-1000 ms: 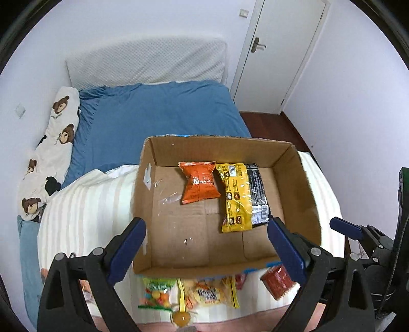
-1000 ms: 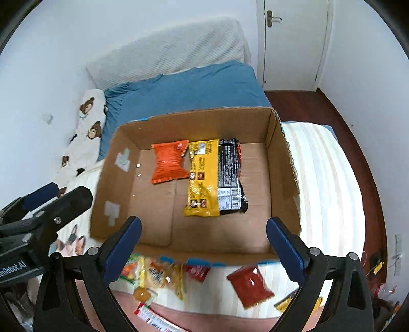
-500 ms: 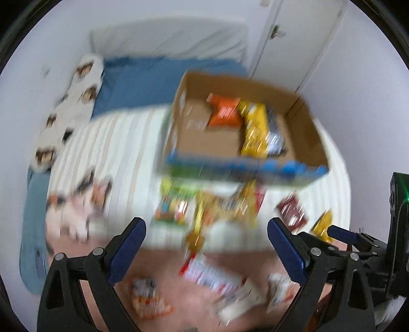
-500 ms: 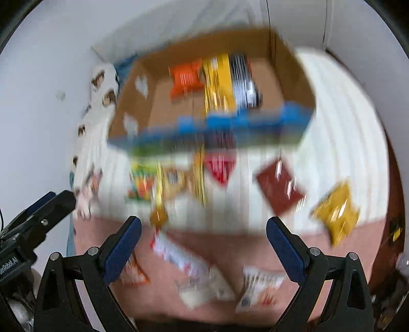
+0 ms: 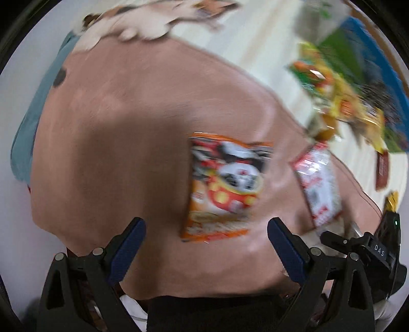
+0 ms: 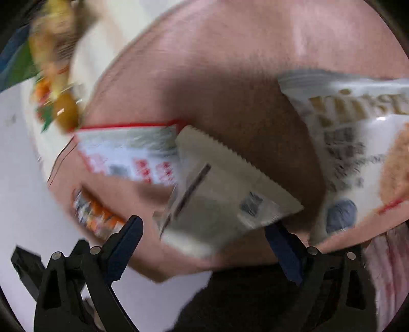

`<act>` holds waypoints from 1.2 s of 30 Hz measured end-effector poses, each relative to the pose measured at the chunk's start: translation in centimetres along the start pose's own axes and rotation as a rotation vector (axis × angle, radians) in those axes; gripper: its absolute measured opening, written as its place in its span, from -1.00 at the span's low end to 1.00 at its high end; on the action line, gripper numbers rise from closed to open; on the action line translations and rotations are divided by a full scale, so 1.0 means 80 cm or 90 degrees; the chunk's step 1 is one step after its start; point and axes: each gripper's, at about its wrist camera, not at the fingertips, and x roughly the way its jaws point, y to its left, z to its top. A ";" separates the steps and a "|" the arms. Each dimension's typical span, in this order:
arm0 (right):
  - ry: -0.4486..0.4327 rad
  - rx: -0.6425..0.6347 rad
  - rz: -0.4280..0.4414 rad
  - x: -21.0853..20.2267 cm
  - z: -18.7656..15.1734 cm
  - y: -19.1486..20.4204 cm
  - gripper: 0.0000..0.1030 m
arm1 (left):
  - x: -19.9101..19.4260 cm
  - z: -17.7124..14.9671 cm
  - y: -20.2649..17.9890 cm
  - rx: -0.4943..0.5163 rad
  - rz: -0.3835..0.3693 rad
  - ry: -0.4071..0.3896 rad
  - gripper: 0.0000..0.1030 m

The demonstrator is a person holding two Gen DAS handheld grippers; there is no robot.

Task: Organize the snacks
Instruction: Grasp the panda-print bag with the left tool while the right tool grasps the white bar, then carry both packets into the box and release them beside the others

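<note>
Both views are motion-blurred. My left gripper is open and empty just above an orange panda snack packet lying on the pink blanket. A red-and-white packet lies to its right. My right gripper is open and empty over a pale silver packet. The red-and-white packet lies left of it, and a large white packet right. The orange packet shows at the lower left of the right wrist view.
More snacks lie on the striped white blanket at the upper right, beside the blue-edged cardboard box. A bear-print pillow is at the top. The other gripper's body sits at the lower right.
Both grippers have swung down fast from looking into the cardboard box to hovering close over loose packets on the pink blanket. The box has slid out to the frame edge.
</note>
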 end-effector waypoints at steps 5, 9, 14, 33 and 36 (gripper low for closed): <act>-0.043 -0.027 -0.067 0.000 -0.003 0.010 0.41 | 0.023 0.015 0.005 -0.012 -0.003 0.014 0.89; -0.064 -0.139 -0.113 -0.023 -0.012 0.033 0.27 | 0.035 0.025 -0.016 0.028 0.013 0.022 0.89; -0.123 -0.337 -0.257 -0.045 -0.024 0.072 0.25 | 0.037 0.031 -0.054 0.101 0.045 0.001 0.89; -0.106 -0.292 -0.237 -0.044 -0.016 0.047 0.50 | 0.065 -0.005 -0.068 0.188 0.056 0.045 0.36; -0.104 -0.287 -0.236 -0.042 -0.002 0.045 0.60 | 0.079 -0.013 -0.059 0.196 0.064 0.053 0.37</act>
